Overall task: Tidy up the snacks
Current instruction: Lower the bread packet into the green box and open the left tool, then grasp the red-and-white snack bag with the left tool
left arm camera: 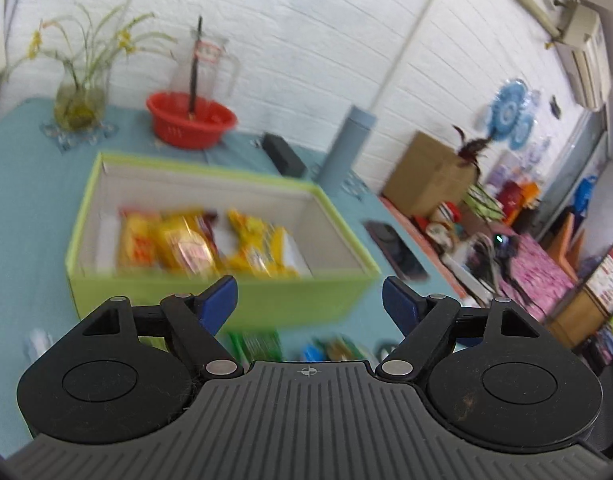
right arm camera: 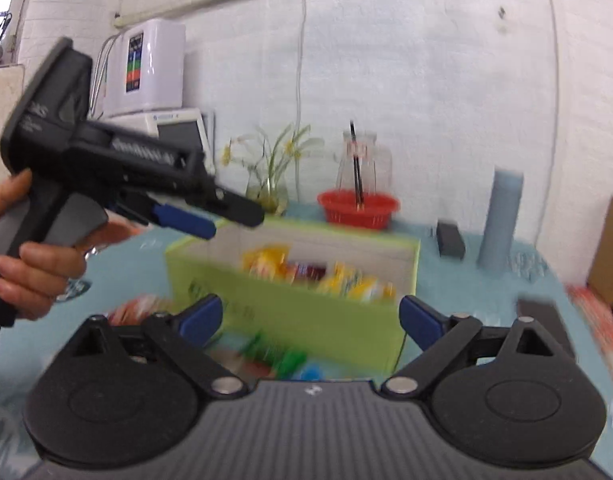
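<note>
A lime-green box [left arm camera: 298, 300] [right arm camera: 306, 312] with a white inside stands open on the teal table. Yellow and red snack packets [left arm camera: 202, 244] [right arm camera: 326, 272] lie in it. More packets, green and blue [left arm camera: 262, 344] [right arm camera: 282, 360], lie on the table in front of the box, blurred. My left gripper [left arm camera: 310, 296] hovers before the box's near wall, open, with nothing between its blue fingers. My right gripper [right arm camera: 310, 316] is also open and empty, in front of the box. In the right wrist view the left gripper [right arm camera: 194, 224], held by a hand [right arm camera: 34, 272], reaches over the box's left corner.
Behind the box stand a red basket [left arm camera: 190, 120] [right arm camera: 358, 208], a glass jug [left arm camera: 206, 64], a flower vase [left arm camera: 80, 100], a grey cylinder [left arm camera: 346, 144] [right arm camera: 500, 220] and a small black case [left arm camera: 284, 154]. A dark phone [left arm camera: 394, 248] lies right of the box. A cardboard box [left arm camera: 430, 176] stands beyond the table.
</note>
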Tool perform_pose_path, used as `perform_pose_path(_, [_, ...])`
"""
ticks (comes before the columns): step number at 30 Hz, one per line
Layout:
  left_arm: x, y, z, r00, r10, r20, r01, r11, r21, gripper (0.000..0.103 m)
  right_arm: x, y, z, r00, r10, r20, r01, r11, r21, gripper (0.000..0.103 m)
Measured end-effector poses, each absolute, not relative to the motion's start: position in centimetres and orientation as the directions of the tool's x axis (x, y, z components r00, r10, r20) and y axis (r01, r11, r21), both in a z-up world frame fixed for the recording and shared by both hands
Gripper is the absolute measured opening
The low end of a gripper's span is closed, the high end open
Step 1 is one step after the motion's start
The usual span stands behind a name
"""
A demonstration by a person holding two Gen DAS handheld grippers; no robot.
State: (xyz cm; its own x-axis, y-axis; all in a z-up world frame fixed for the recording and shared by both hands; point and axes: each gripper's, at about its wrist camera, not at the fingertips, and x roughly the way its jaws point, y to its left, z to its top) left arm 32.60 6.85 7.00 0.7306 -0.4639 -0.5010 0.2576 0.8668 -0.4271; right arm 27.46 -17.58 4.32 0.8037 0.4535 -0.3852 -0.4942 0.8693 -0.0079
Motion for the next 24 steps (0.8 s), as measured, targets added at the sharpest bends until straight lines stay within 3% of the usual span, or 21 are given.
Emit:
perform_pose_path(5, [27.6,5.6,3.0,0.662,-0.5,-0.559,0.217,0.841,-0.495,0.066,22.6,-17.7,-0.2,0.713,0.485,-0.506,-0.526,0.847,0.07,0.094])
perform_pose_path(8, [26.0,6.5,2.6,0.666,-0.495,-0.557,0.169,0.828,-0.535,0.066,22.5,-16.4,-1.1,0.663,0.509,-0.549,-0.593,0.805,0.03,0.094])
perform_pose_path(11, [24.7,7.5,3.0,0.703,-0.438,-0.56,0.12,0.85,-0.513,0.067,23.6,-15.3,-1.2,0.647,0.523,-0.555,-0.631,0.776,-0.004,0.094])
perform_pose_path(14, [23.4,8.2,3.2,0.716,-0.42,-0.557,0.102,0.853,-0.512,0.068,25.6,-14.9,-2.3,0.597,0.542,-0.592,-0.634,0.771,0.066,0.094])
perform_pose_path(20, [23.1,7.3,2.0,0.676,-0.465,-0.572,0.144,0.844,-0.516,0.069,22.2,-15.5,-2.8,0.603,0.553,-0.576,-0.583,0.797,0.154,0.094])
perform_pose_path(24, [24.2,5.3,0.6,0.612,-0.52,-0.595,0.177,0.824,-0.538,0.069,20.4,-15.8,-2.4,0.677,0.48,-0.558,-0.504,0.855,0.125,0.094])
